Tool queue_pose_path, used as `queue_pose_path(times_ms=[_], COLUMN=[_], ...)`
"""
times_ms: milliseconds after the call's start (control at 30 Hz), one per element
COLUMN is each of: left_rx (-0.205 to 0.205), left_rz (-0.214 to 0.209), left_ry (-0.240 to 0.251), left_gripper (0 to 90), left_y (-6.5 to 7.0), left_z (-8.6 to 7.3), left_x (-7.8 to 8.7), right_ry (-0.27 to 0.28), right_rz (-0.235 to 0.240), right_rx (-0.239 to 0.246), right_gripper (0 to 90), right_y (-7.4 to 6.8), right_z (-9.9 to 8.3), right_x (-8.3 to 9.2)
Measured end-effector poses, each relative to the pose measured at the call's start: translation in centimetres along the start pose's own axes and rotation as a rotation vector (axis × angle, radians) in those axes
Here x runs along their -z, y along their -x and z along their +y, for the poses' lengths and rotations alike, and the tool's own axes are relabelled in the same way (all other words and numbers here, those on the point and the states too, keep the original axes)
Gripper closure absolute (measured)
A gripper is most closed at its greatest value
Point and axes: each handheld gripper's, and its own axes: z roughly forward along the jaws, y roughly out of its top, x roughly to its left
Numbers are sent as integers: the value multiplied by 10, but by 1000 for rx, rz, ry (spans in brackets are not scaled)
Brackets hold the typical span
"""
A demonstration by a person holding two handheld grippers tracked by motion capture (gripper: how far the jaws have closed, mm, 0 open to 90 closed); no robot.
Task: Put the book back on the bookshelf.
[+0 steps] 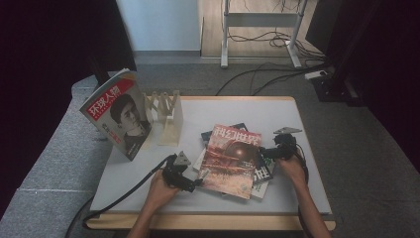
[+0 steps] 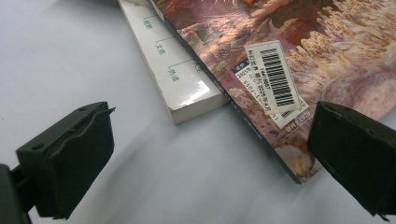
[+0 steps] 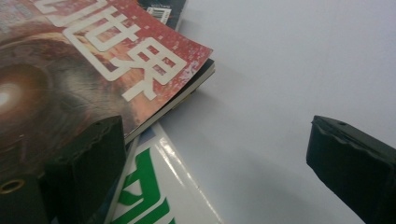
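Note:
A loose stack of books lies mid-table, topped by a red-brown magazine [image 1: 232, 158] [image 2: 303, 51] [image 3: 70, 70] with large white characters and a barcode sticker. My left gripper [image 1: 196, 182] [image 2: 210, 121] is at the stack's left front corner, open, with the magazine's corner and a white book [image 2: 173, 70] just ahead between the wide jaws. My right gripper [image 1: 263, 151] [image 3: 217, 130] is at the stack's right edge, open; its left jaw stands against the magazine's edge above a white-and-green book [image 3: 154, 196], and bare table lies between the jaws.
A portrait magazine [image 1: 116, 111] stands upright at the back left, leaning against a pale wooden rack [image 1: 168, 116]. The white table [image 1: 237, 106] has free room behind and beside the stack. Cables and a desk frame [image 1: 260, 29] lie on the floor beyond.

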Motion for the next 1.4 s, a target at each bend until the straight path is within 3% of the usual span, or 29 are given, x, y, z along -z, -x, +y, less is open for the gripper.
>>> queue_pose_path(times_ms=[300,433,500,900,1133,1400], left_rx=[-6,71,86,51,51,22], left_rz=[39,-1,-8,52,52,87], left_ry=[32,73,72,26,26,43], left_gripper=[4,5,5,6,7,6], left_y=[5,0,-1,7,7,11], left_z=[-4,-13,-14,-12,-12,-13], left_x=[1,-1,-2,-6,-6,-5], right_ry=[19,23,24,4,-2,-12], right_rz=[28,40,44,62,95,157], right_rx=[3,16,26,47,64,61], right_gripper=[41,37,35,19,0,0], right_y=[-6,-10,-13,-22,-30,-37], right_z=[-4,-6,-7,-8,-9,-4], right_x=[16,20,22,27,26,18])
